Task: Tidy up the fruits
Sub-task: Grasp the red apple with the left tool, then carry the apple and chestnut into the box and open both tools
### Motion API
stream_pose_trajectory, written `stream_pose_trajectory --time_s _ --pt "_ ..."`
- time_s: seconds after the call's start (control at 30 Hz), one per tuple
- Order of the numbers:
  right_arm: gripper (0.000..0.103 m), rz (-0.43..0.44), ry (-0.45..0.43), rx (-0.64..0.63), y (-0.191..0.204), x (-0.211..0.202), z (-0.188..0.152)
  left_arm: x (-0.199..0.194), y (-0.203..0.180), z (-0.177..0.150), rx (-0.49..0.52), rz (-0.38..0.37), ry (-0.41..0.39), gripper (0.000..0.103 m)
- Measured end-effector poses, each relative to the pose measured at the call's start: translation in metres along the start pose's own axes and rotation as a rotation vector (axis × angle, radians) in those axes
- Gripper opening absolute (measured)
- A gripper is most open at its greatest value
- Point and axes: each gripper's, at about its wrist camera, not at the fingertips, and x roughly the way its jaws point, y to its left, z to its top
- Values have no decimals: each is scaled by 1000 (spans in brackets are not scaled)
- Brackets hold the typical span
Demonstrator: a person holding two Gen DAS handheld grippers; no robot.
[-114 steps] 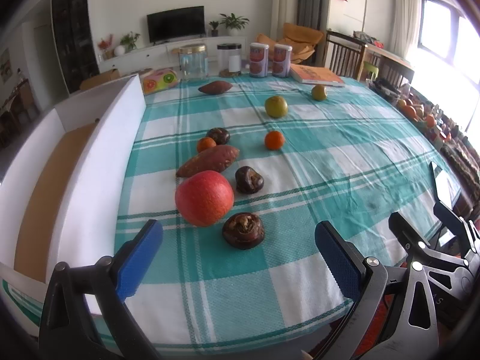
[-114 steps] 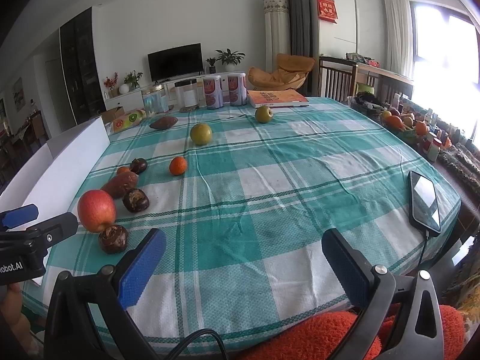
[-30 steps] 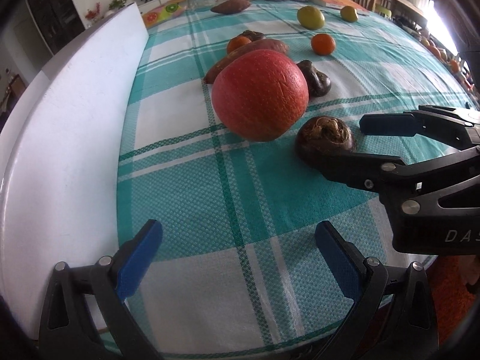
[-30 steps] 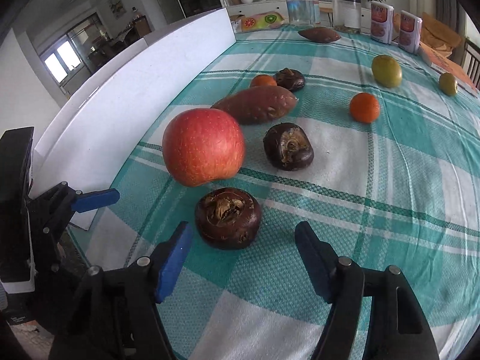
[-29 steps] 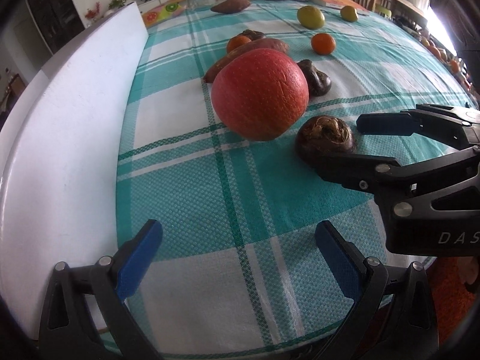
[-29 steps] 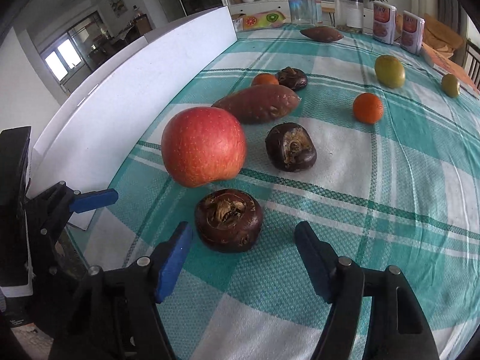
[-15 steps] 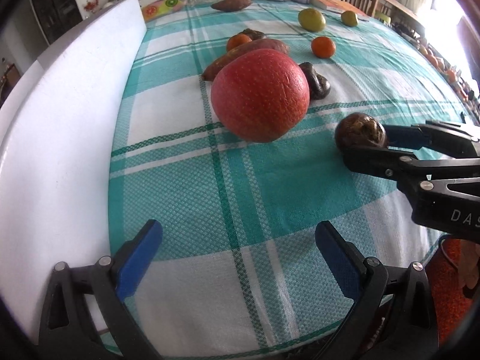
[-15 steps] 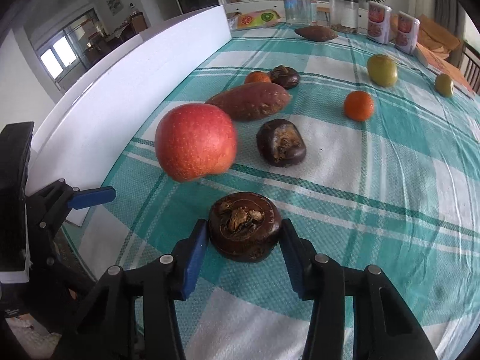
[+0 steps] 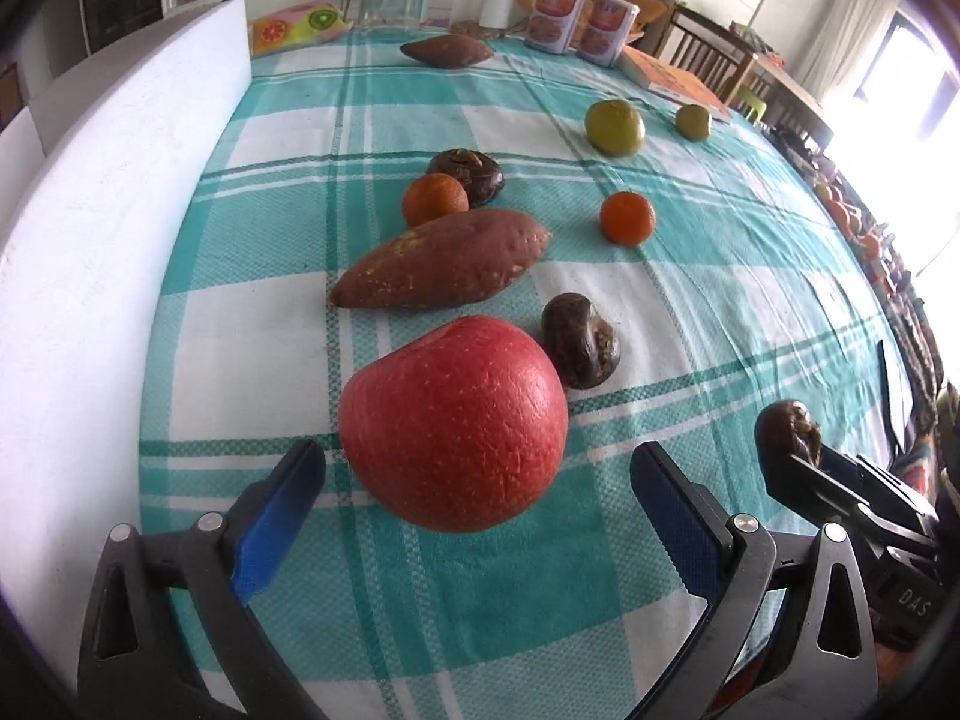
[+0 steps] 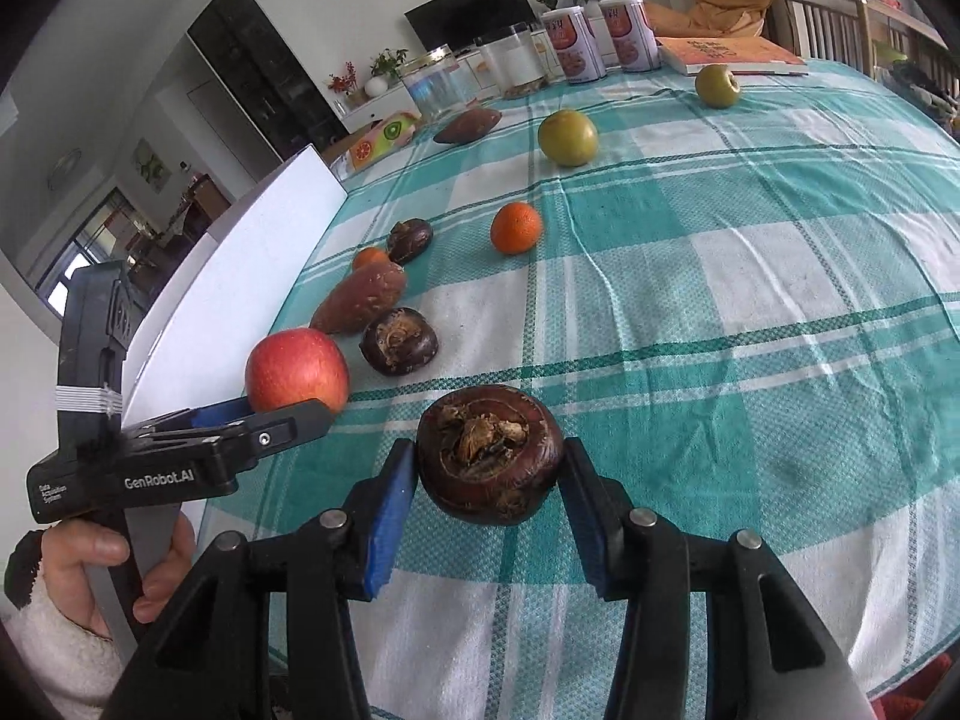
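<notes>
While the right gripper (image 10: pixel 489 483) pinches a dark brown water chestnut (image 10: pixel 489 462) between both blue pads, lifted off the checked tablecloth (image 10: pixel 750 276), the left gripper (image 9: pixel 474 486) stands wide with the red apple (image 9: pixel 453 423) between its fingers, untouched (pads clear on both sides). Only the right wrist view shows the hand (image 10: pixel 108 570) on the left tool; only the left shows the chestnut's smooth underside (image 9: pixel 786 429)
</notes>
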Motion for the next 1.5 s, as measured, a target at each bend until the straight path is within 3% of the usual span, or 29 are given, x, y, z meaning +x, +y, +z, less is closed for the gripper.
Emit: stream_pose_trajectory --time_s 0.13,0.17,0.2,0.3,0.43,0.6,0.7,0.8,0.9,1.0,1.1,1.23,1.43,1.5 --pt "48 2 -1 35 -8 0 -2 2 -3 5 29 22 -23 99" --pt "48 1 -3 37 -8 -1 -3 2 -2 5 34 24 -30 83" --pt "48 0 -7 35 -8 -1 -3 0 1 6 36 48 -43 74" --pt "48 -3 -18 25 -6 -4 -4 -2 13 3 -6 -33 -29 73" --pt "48 -4 -22 4 -1 -5 -3 -23 12 -10 -7 -69 -42 73" --pt "48 62 -13 -31 27 -11 2 -94 12 -15 -35 -251 -99 73" --pt "48 126 -11 -113 71 -15 11 -141 31 -10 -63 -296 -167 73" --pt "48 216 0 -197 126 -14 21 -177 66 -6 -105 -230 -238 73" --pt "48 308 34 -284 186 -3 29 -190 112 -9 -142 -70 -284 73" --pt "48 379 99 -366 241 22 28 -181 160 -18 -204 112 -269 73" --pt "48 388 155 -458 287 52 18 -164 200 -31 -269 221 -226 73" --pt "48 365 233 -522 320 91 3 -147 231 -44 -333 267 -174 73" --pt "50 289 253 -582 336 114 -5 -132 233 -46 -337 333 -149 74" --pt "62 275 230 -572 333 110 0 -136 232 -46 -343 319 -181 81"
